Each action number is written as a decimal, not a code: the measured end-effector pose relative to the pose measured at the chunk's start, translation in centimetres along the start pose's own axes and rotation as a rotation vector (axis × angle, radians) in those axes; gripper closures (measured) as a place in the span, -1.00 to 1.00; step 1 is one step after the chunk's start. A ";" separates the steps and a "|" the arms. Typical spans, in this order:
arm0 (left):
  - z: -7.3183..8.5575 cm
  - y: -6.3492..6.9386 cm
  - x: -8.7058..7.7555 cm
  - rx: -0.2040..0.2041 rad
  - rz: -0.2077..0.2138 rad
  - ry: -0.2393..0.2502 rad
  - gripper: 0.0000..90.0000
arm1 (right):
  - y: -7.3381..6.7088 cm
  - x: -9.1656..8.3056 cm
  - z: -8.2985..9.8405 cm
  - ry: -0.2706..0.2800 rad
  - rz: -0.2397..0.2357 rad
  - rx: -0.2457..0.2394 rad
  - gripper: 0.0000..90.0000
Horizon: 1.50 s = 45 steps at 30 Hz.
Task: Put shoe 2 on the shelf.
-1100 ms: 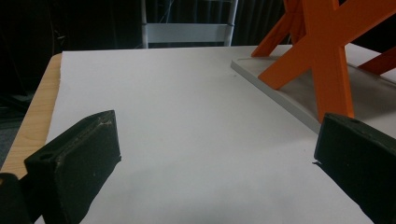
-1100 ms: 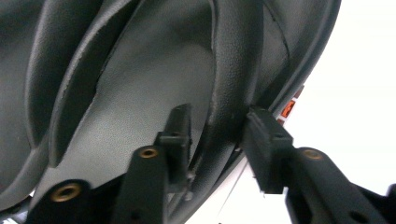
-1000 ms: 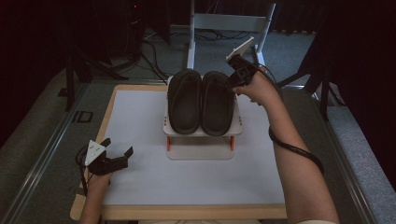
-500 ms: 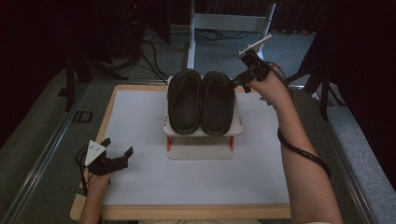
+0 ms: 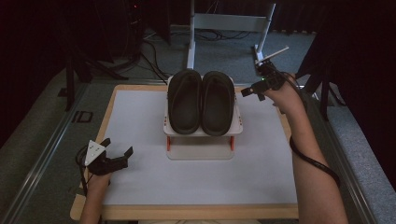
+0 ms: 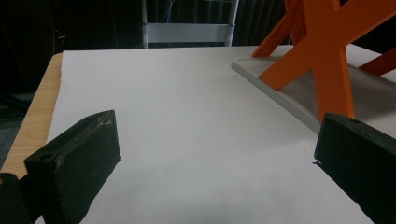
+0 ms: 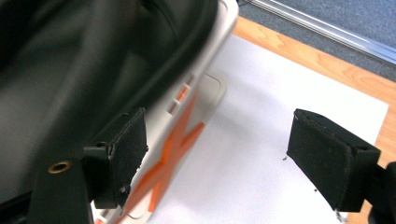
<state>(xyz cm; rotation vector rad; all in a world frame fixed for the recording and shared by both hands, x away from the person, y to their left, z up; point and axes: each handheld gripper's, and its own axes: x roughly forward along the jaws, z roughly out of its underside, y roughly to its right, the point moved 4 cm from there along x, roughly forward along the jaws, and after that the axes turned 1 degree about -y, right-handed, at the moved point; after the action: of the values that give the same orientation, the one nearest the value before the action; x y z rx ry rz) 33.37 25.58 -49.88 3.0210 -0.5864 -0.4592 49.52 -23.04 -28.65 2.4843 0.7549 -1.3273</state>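
Observation:
Two black slippers (image 5: pixel 201 100) lie side by side on the top shelf of a small white rack (image 5: pixel 201 129) with orange legs (image 6: pixel 322 51), at the middle of the table. My right gripper (image 5: pixel 252 91) hovers open just right of the right slipper (image 7: pixel 70 60), level with the shelf edge (image 7: pixel 187 88), holding nothing. My left gripper (image 5: pixel 116 149) rests open on the white mat (image 5: pixel 140 177) at the front left, well apart from the rack, with nothing between its jaws.
A white mat covers a wooden table (image 5: pixel 107 109). A white metal stand (image 5: pixel 229 23) and cables are on the floor behind. A metal rail (image 5: pixel 42 154) runs along the table's left side. Open mat lies in front of the rack.
My right gripper has drawn back to the right, away from the right slipper, and its jaws are now clear of it. The left gripper has not moved.

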 end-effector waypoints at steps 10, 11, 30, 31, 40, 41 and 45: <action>0.0 0.0 0.0 -0.001 -0.001 0.000 -1.00 | 1.9 1.2 3.0 0.057 0.015 0.025 -0.58; 0.0 0.0 0.0 -0.002 0.000 0.000 -1.00 | 2.2 1.6 3.7 0.067 0.019 0.030 -0.58; 0.0 0.0 0.0 -0.001 0.000 0.000 -1.00 | 4.5 6.6 11.1 0.105 0.036 0.098 -0.58; 0.0 0.0 0.0 -0.001 0.000 0.000 -1.00 | 4.5 6.6 11.1 0.105 0.036 0.098 -0.58; 0.0 0.0 0.0 -0.001 -0.002 -0.001 -1.00 | 5.8 8.3 14.7 0.174 0.068 0.153 -0.62; 0.0 0.0 0.0 -0.001 -0.002 -0.001 -1.00 | 5.9 8.3 15.0 0.176 0.074 0.158 -0.62; 0.0 0.0 0.0 -0.002 -0.001 -0.001 -1.00 | 6.4 8.7 16.4 0.186 0.087 0.183 -0.62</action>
<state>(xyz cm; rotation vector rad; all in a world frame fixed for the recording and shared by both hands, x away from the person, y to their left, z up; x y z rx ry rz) 33.36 25.59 -49.89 3.0199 -0.5835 -0.4607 45.28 -32.47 -45.34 2.7803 0.5771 -1.1972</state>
